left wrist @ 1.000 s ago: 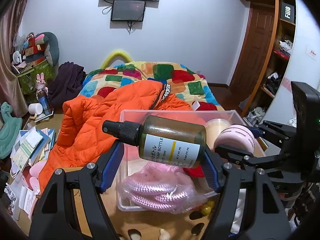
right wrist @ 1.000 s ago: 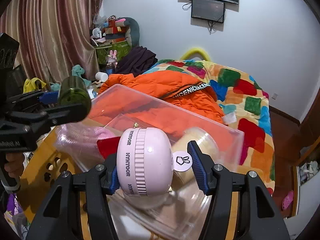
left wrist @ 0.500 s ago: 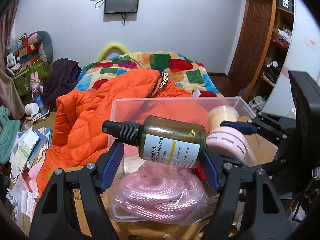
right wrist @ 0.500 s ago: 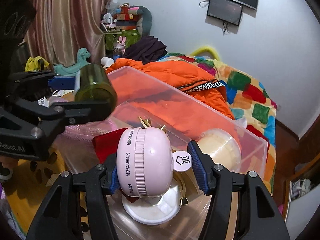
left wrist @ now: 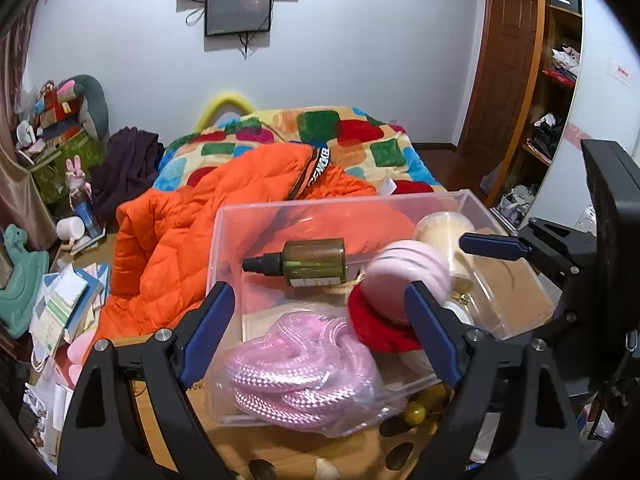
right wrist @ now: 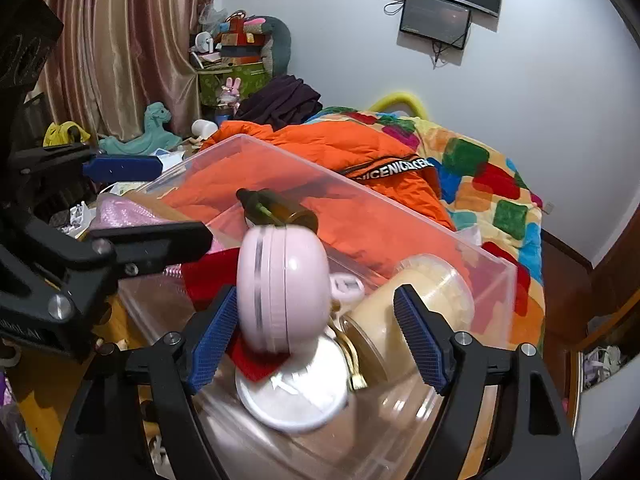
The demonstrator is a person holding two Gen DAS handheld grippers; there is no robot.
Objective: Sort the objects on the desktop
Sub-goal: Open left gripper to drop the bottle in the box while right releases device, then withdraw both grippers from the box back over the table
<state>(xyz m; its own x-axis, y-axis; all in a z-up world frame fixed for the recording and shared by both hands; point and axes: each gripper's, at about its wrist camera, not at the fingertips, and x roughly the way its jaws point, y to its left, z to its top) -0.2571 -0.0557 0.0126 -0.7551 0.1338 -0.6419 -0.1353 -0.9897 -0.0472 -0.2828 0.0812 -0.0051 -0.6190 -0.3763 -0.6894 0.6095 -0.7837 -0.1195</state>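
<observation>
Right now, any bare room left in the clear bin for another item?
In the clear bin, bare floor shows only at the far left corner, behind the pink rope and beside the spray bottle. The right half is crowded: pink fan, red cloth, cream jar.

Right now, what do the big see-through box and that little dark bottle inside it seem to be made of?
The box looks like clear glossy rigid plastic: the orange jacket shows through its walls. The bottle looks like tinted olive-brown translucent plastic, possibly glass, with a matte black cap.

Both wrist views look closely down into one clear bin [left wrist: 224, 240].
</observation>
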